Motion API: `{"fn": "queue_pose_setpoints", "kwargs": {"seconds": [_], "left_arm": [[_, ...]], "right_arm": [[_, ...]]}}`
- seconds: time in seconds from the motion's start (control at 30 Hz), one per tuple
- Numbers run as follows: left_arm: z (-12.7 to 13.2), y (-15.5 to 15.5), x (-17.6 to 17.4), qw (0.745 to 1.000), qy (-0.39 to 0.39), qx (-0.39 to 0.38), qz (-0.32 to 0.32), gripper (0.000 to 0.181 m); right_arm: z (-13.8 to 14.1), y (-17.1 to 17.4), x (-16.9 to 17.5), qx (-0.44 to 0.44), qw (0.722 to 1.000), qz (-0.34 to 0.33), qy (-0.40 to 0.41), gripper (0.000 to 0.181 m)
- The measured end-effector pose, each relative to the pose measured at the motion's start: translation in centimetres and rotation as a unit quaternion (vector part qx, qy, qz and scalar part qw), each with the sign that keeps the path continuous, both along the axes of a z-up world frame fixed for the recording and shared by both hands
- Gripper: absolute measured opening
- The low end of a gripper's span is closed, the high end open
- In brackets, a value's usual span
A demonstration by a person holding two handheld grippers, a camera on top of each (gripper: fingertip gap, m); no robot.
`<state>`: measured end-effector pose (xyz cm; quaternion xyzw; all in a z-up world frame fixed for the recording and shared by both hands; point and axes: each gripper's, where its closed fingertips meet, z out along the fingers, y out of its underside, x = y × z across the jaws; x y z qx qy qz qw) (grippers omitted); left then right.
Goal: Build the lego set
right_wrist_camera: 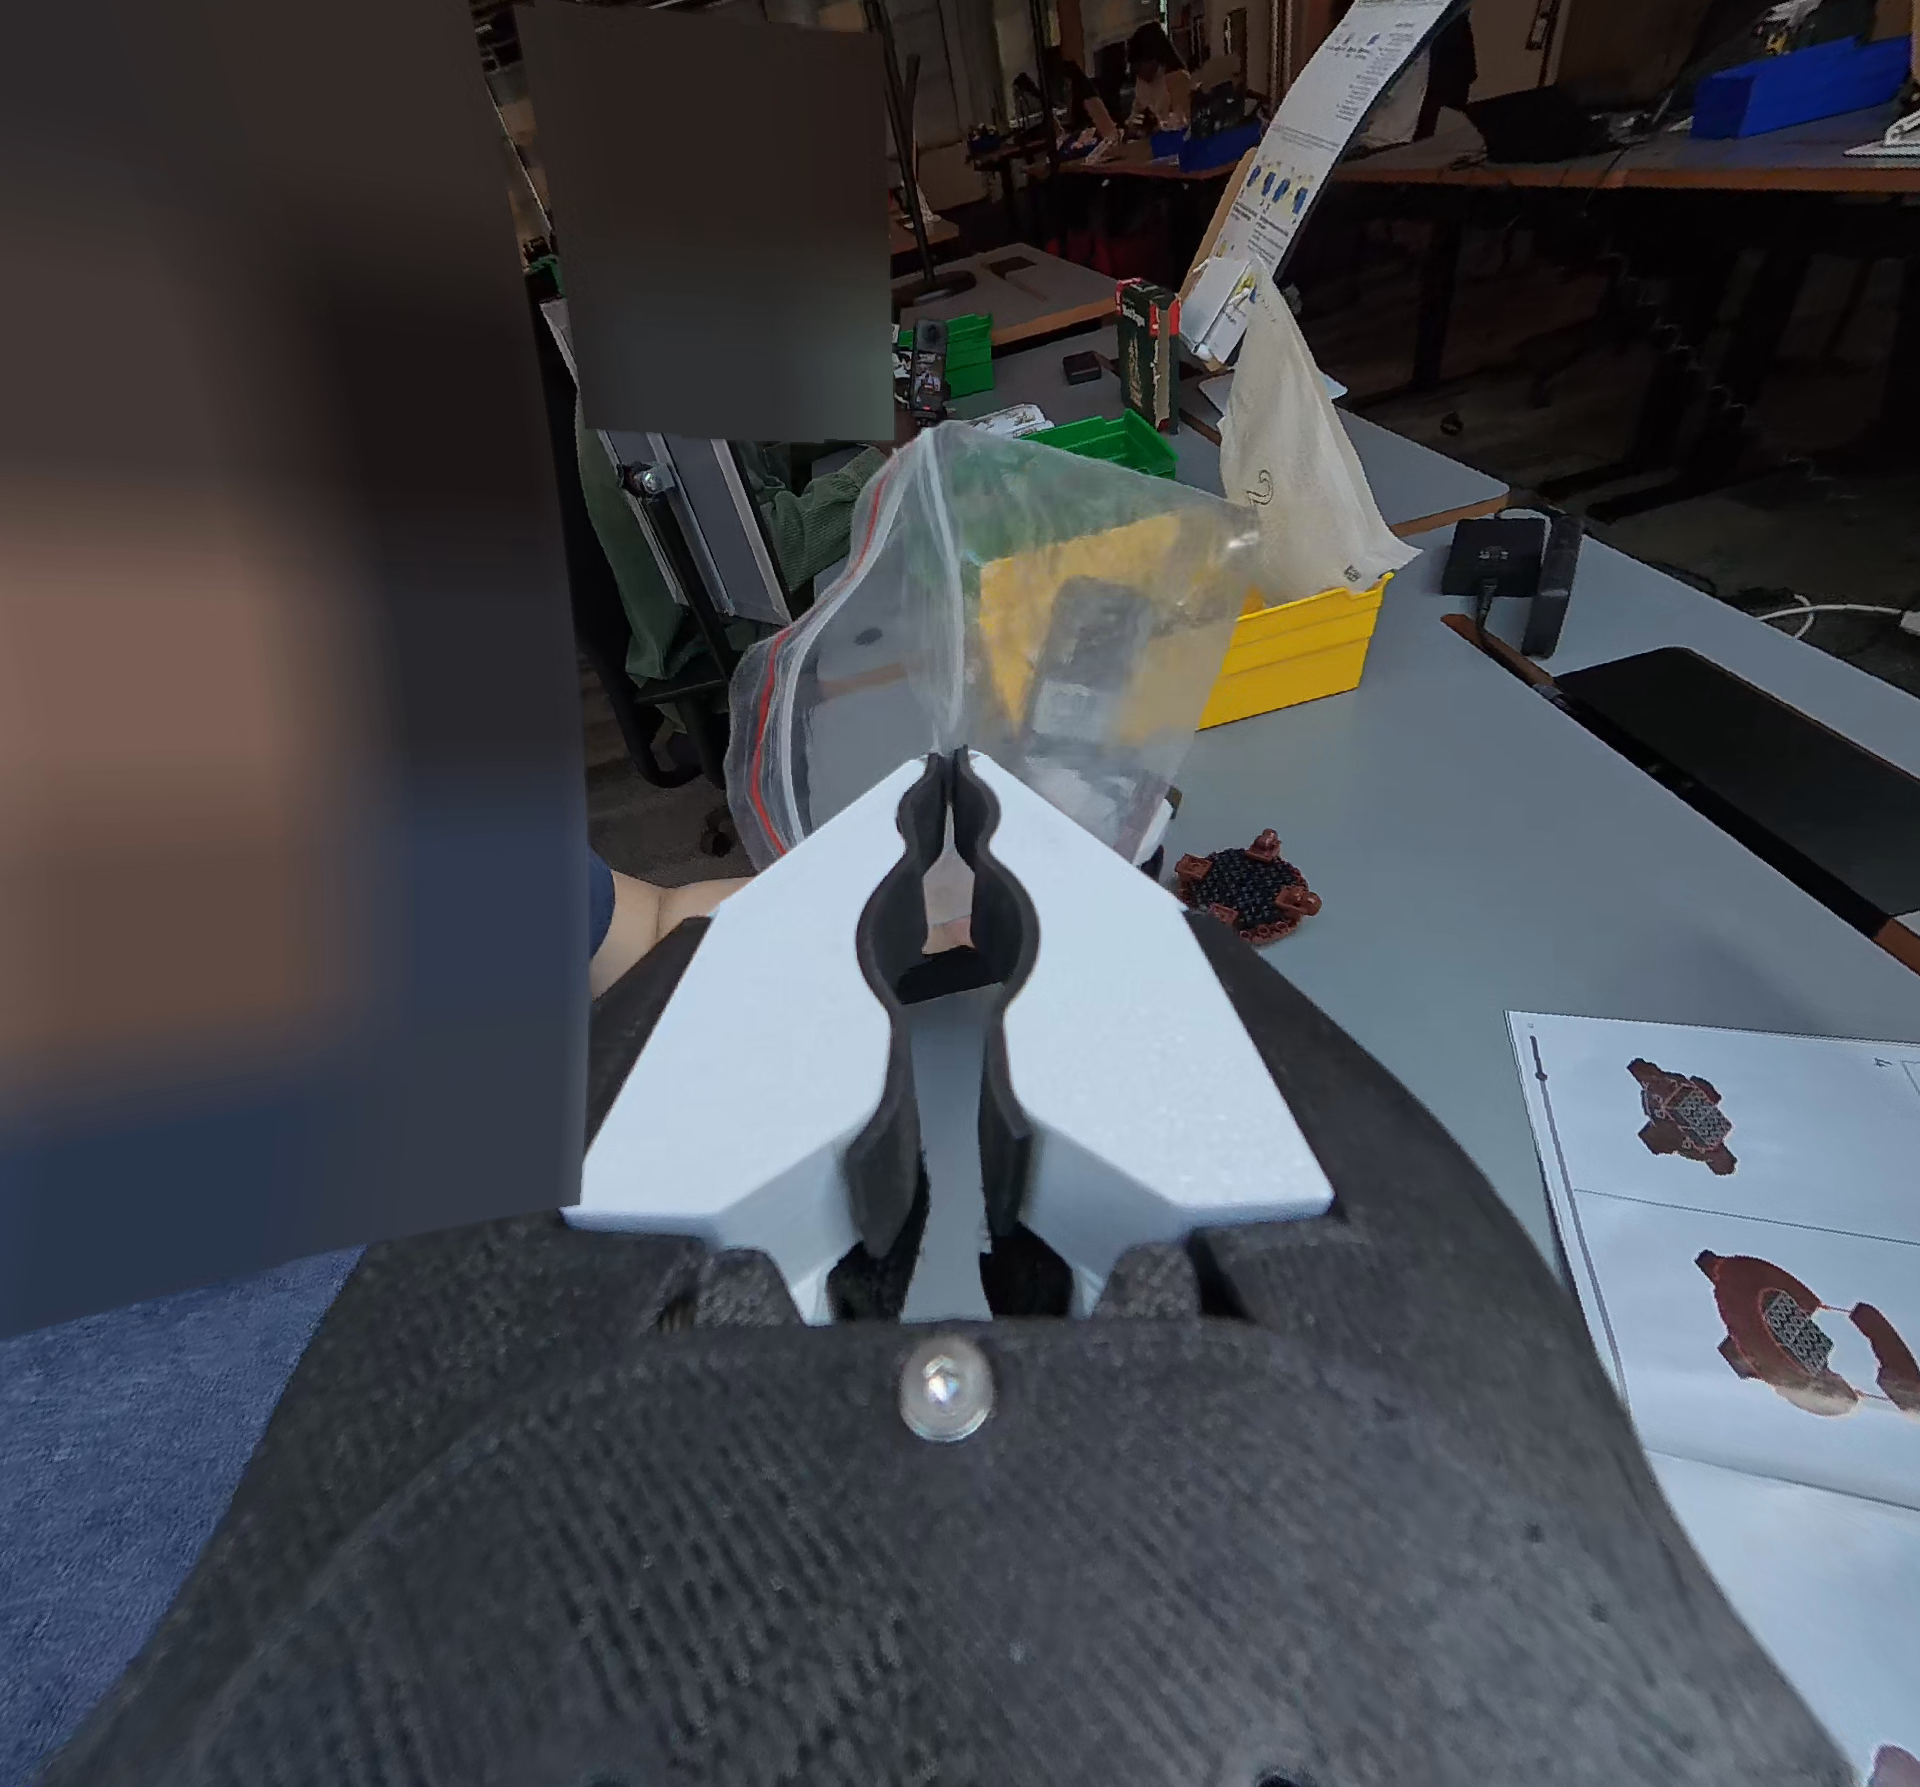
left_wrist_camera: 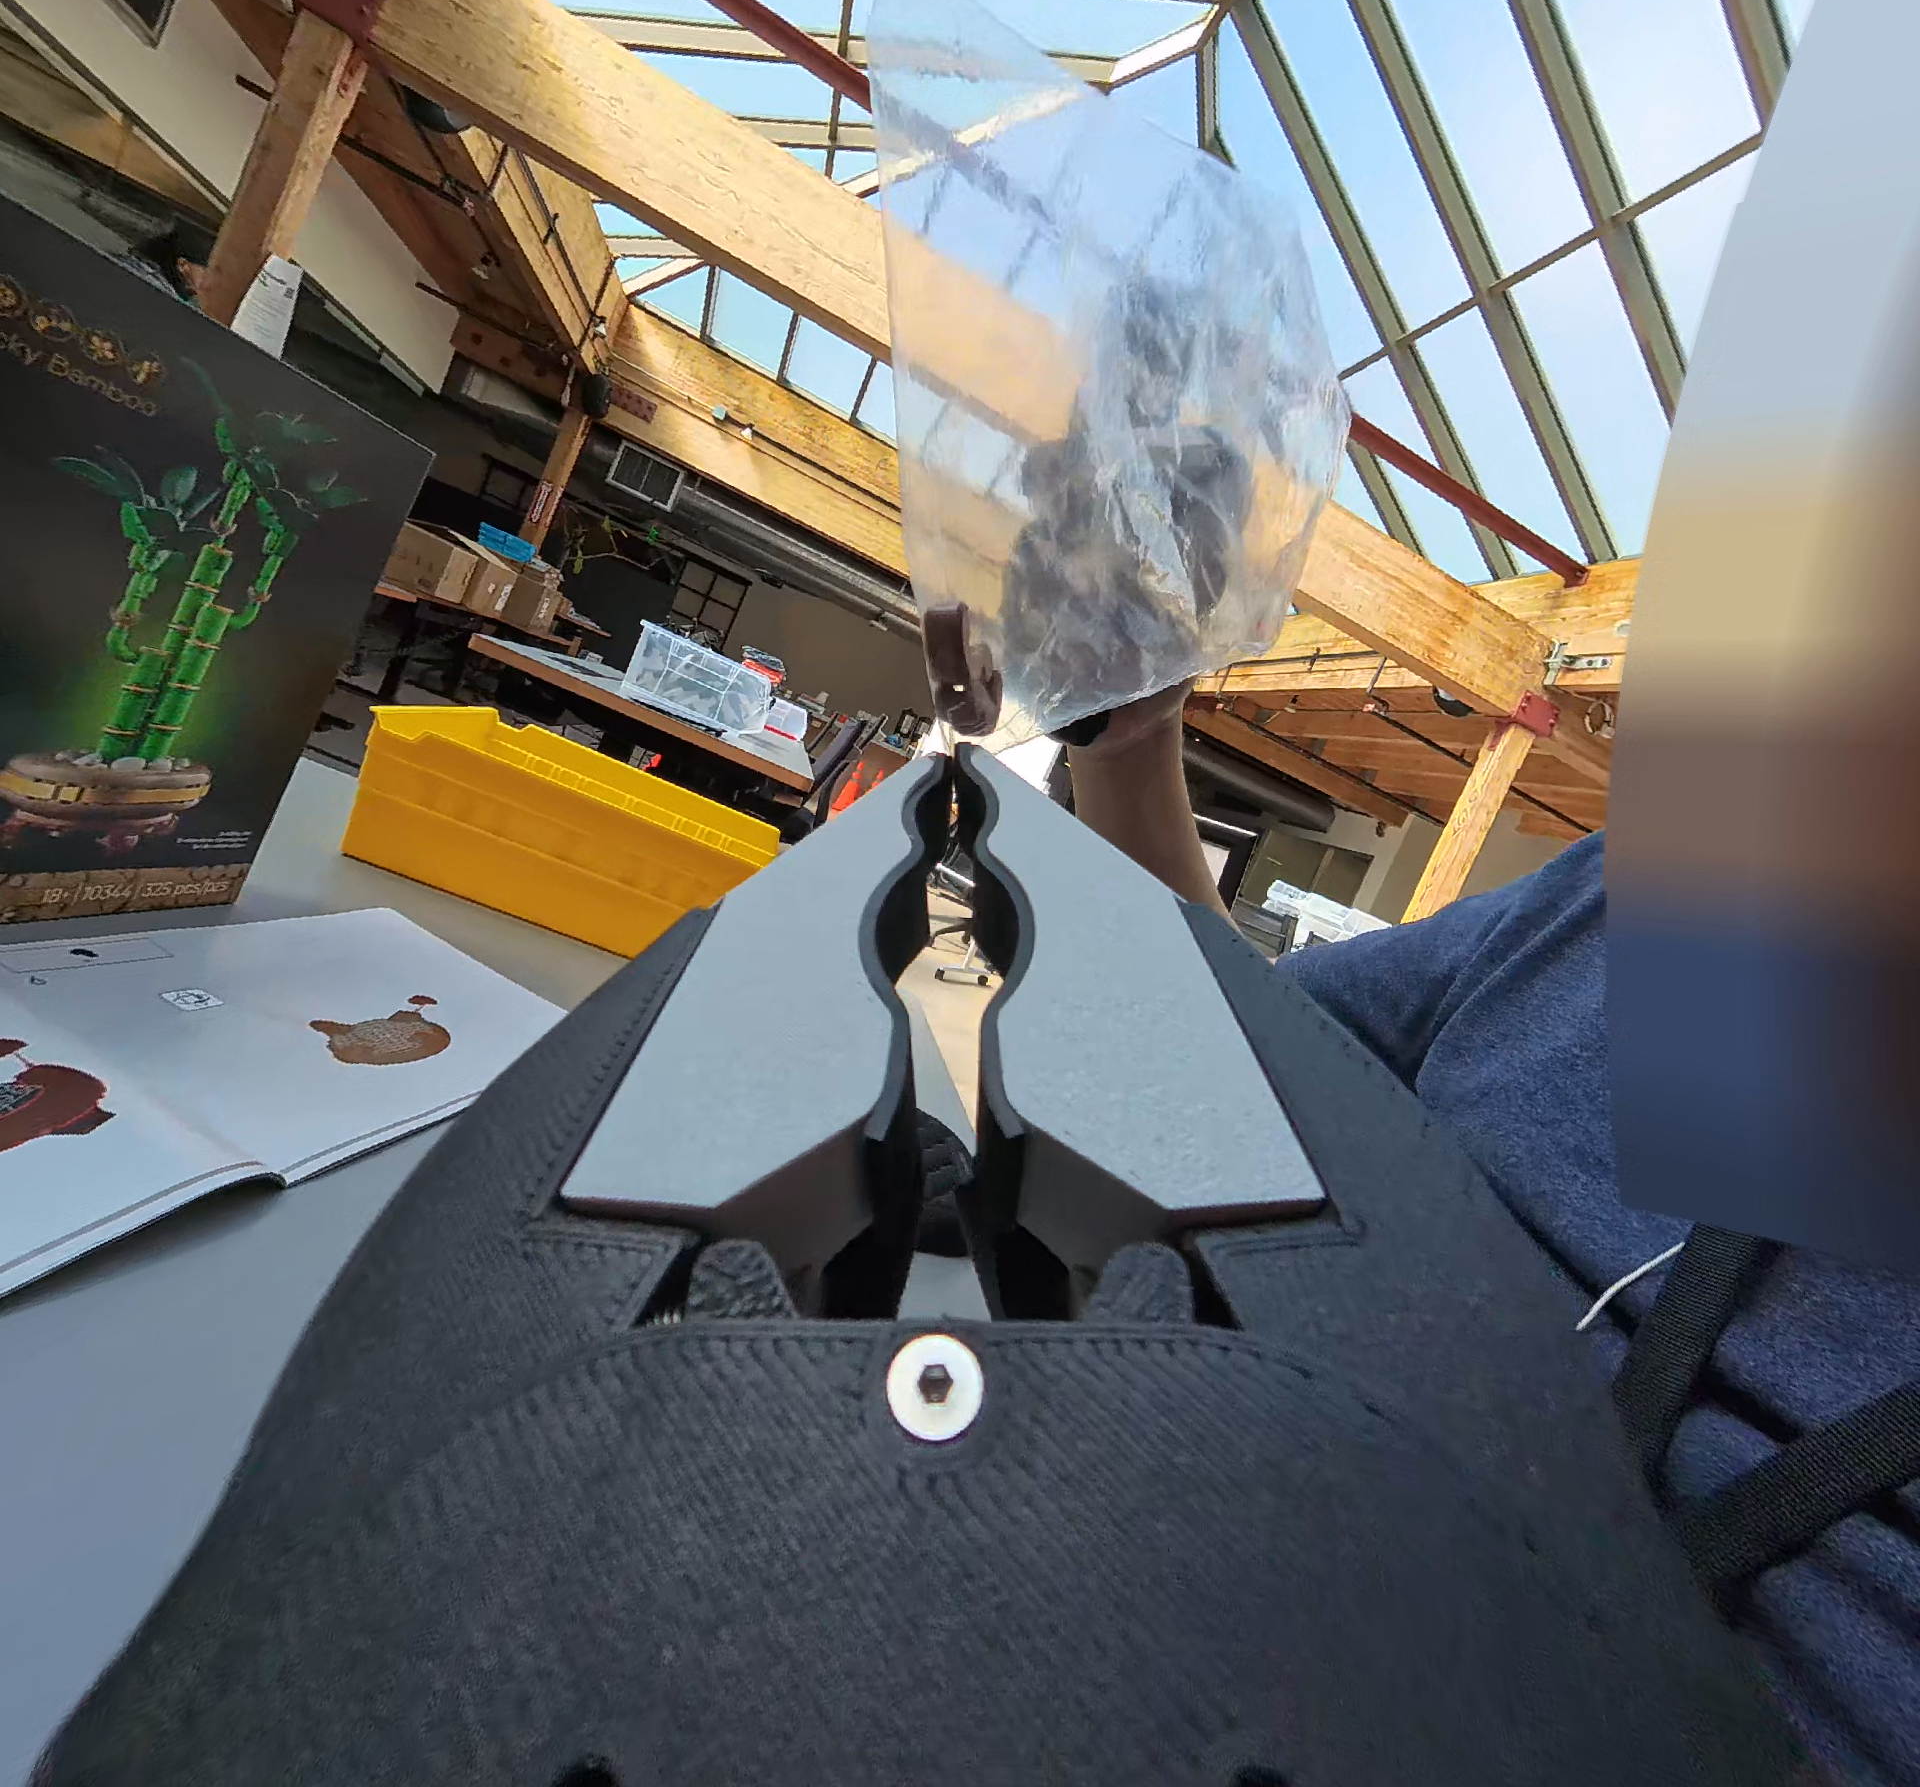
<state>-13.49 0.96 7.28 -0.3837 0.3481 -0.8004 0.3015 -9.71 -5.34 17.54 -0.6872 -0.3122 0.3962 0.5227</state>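
Both hand-held grippers, left (left_wrist_camera: pixel 954 758) and right (right_wrist_camera: pixel 951 763), clenched on clear bag (left_wrist_camera: pixel 1101 407) of brown pieces, held aloft above bench (right_wrist_camera: pixel 1455 854), probably for pulling open.

My left gripper (left_wrist_camera: pixel 954 763) tilts upward, its grey fingers (left_wrist_camera: pixel 790 989) pinched together at the tips. My right gripper (right_wrist_camera: pixel 952 766) points forward and slightly down, its white fingers (right_wrist_camera: pixel 1122 1041) likewise pressed tip to tip.

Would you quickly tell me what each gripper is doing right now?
Left gripper: shut on the clear bag.
Right gripper: shut on the zip bag.
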Motion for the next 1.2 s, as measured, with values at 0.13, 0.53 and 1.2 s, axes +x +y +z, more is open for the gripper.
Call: {"fn": "queue_pose_setpoints", "kwargs": {"seconds": [0.13,0.53,1.2], "left_arm": [[-1.4,1.4,-0.8,0.994,0.084,0.047,0.048,0.000],[-1.3,8.8,-8.0,0.893,0.388,0.206,0.104,0.000],[-5.8,13.0,-6.6,0.812,0.515,0.266,0.076,0.000]], "right_arm": [[-3.3,1.7,2.6,-0.015,0.999,-0.032,0.001,0.000],[-19.1,12.3,-2.9,-0.014,0.977,0.010,0.212,0.000],[-31.7,16.2,3.3,-0.200,0.954,-0.107,-0.197,0.021]]}}
